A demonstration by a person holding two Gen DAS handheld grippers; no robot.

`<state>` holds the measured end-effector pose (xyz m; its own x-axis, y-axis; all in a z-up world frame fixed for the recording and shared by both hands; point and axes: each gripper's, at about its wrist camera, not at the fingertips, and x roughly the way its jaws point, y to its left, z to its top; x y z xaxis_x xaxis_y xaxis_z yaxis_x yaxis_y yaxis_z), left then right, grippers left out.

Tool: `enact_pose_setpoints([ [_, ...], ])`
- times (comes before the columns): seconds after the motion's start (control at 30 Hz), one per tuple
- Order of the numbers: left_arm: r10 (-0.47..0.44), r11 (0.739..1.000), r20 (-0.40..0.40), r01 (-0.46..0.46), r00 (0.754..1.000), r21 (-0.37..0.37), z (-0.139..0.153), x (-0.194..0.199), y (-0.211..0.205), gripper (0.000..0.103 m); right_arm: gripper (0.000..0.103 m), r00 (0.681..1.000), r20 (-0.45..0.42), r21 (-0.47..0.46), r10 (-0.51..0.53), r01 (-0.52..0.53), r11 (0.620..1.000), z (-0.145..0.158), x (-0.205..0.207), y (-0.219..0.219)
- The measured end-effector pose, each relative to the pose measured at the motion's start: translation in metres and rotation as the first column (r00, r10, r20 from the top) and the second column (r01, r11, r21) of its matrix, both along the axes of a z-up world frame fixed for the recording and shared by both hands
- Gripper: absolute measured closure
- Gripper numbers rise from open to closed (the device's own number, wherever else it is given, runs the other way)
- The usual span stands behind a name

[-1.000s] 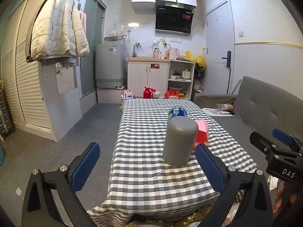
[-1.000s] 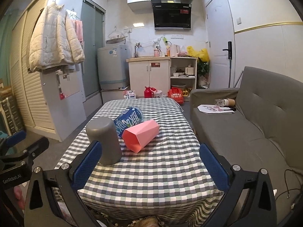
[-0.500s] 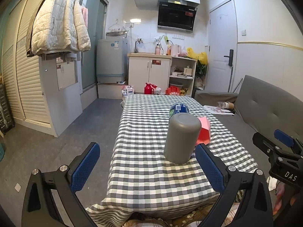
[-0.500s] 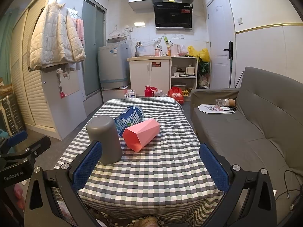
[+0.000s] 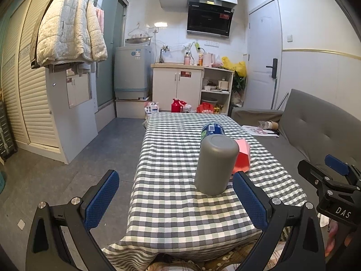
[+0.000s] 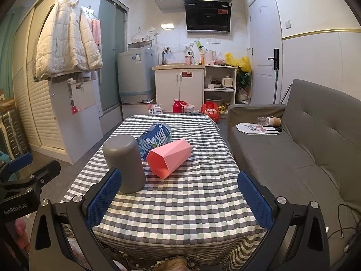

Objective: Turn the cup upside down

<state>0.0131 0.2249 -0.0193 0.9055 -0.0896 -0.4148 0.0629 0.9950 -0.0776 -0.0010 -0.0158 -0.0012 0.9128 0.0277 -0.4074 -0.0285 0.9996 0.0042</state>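
Left gripper (image 5: 176, 198): jaws spread wide, holding nothing, short of the table edge. Grey cup (image 6: 124, 163) stands on the checked tablecloth (image 6: 180, 203), near-left part; long axis vertical, closed base up, mouth down on the cloth. Just behind it a blue bottle (image 6: 154, 140) lies on its side, partly hidden by the cup. To the right, a pink faceted cup (image 6: 168, 158) lies tipped over, open mouth toward the camera. Right gripper (image 6: 179, 199): jaws spread wide, empty. Grey sofa (image 6: 304, 146) at far right, cut off by the frame.
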Motion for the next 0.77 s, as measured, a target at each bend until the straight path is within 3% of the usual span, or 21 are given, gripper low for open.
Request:
enact_pose_setpoints([
  [0.77,0.003,1.000,-0.007,-0.003,1.000,-0.010,-0.0007,0.0012,0.0024,0.000,0.000,1.000,-0.015,-0.003,-0.003,0.003,1.000,-0.0035,0.0024,-0.0010],
])
